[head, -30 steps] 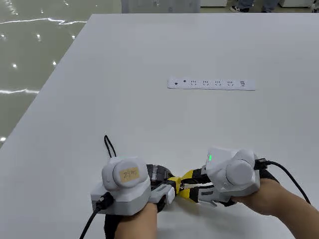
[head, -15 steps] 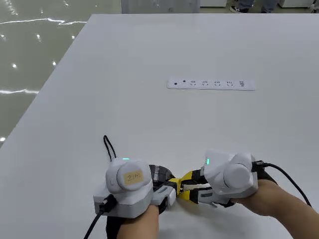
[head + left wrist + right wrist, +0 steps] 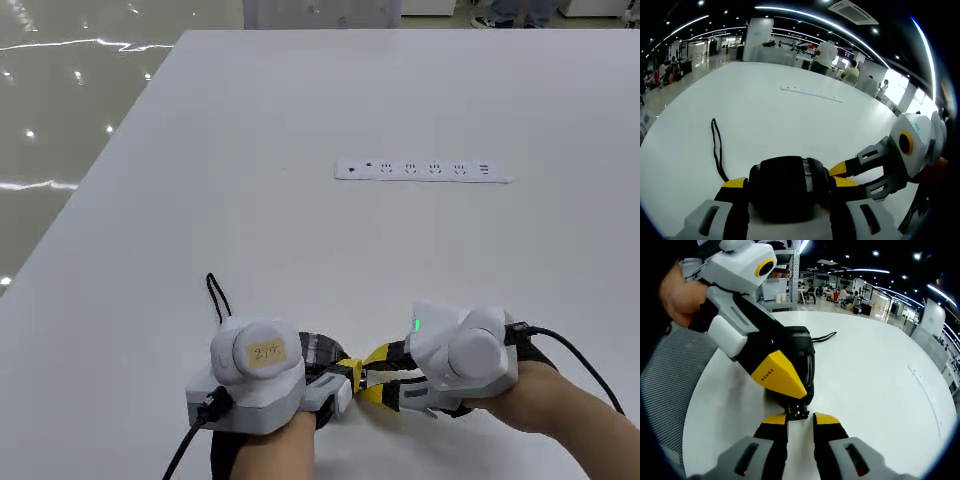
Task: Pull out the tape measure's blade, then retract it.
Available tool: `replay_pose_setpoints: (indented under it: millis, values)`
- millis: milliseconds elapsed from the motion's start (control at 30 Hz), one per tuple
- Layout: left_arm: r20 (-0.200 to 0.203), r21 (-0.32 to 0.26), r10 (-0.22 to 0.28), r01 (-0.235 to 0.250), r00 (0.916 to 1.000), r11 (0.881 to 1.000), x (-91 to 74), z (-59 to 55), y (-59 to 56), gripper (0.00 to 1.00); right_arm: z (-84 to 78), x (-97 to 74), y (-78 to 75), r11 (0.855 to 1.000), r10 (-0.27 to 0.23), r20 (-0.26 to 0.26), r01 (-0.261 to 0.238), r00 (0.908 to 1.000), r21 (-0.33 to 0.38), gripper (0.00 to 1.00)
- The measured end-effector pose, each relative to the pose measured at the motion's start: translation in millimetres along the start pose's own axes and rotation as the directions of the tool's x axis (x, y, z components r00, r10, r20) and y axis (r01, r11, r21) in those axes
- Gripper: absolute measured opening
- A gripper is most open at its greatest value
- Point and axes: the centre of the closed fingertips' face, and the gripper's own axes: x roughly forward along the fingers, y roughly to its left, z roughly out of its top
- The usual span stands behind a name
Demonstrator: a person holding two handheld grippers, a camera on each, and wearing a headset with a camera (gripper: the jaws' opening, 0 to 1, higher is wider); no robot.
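Observation:
A black tape measure (image 3: 318, 349) lies near the table's front edge, its black wrist strap (image 3: 215, 295) trailing to the left. My left gripper (image 3: 788, 182) is shut on the tape measure (image 3: 785, 192), a yellow-tipped finger on each side of the case. From the right, my right gripper (image 3: 800, 419) has its jaws nearly together on the small metal end hook (image 3: 797, 411) at the case's mouth. No length of blade is visible outside the case. In the head view the two grippers meet tip to tip: left gripper (image 3: 328, 372), right gripper (image 3: 372, 372).
A white power strip (image 3: 422, 170) lies flat farther back on the white table (image 3: 300, 180). The table's left edge (image 3: 95, 170) drops to a glossy floor. People stand far off behind the table in the left gripper view.
Both grippers have crept slightly together and toward me; the tape measure stays between them and nothing has been let go.

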Motion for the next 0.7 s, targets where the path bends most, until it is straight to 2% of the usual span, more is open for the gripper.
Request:
replay_pose_setpoints:
  millis: [333, 467, 533, 567, 633, 700]
  values:
    - [-0.005, 0.001, -0.005, 0.005, 1.0, 1.0, 0.2, -0.1, -0.1, 0.62, 0.9, -2.2, -1.7, 1.0, -0.011, 0.012, 0.011, 0.9999, 0.018, 0.28]
    - [-0.008, 0.003, -0.009, 0.009, 0.9999, 1.0, 0.1, -0.4, -0.3, 0.64, 0.6, -3.2, -2.3, 1.0, -0.015, 0.011, 0.015, 0.9998, 0.022, 0.37]
    - [-0.013, 0.006, -0.015, 0.015, 0.9998, 1.0, -0.2, -0.7, -0.5, 0.66, 0.2, -4.7, -3.2, 0.999, -0.021, 0.01, 0.021, 0.9997, 0.024, 0.39]
    - [-0.024, 0.028, -0.032, 0.033, 0.9992, 0.999, -0.7, -2.0, -1.4, 0.67, -1.4, -9.8, -5.2, 0.999, -0.034, 0.018, 0.033, 0.9993, 0.03, 0.41]
    - [-0.023, 0.057, -0.057, 0.058, 0.9981, 0.997, -2.3, -3.3, -3.9, 0.68, -5.1, -17.0, -6.2, 0.998, -0.047, 0.024, 0.046, 0.9986, 0.048, 0.45]
    - [-0.02, 0.081, -0.104, 0.105, 0.9944, 0.991, -5.5, -5.6, -6.5, 0.69, -8.7, -26.2, -5.6, 0.996, -0.062, 0.045, 0.059, 0.9971, 0.072, 0.48]
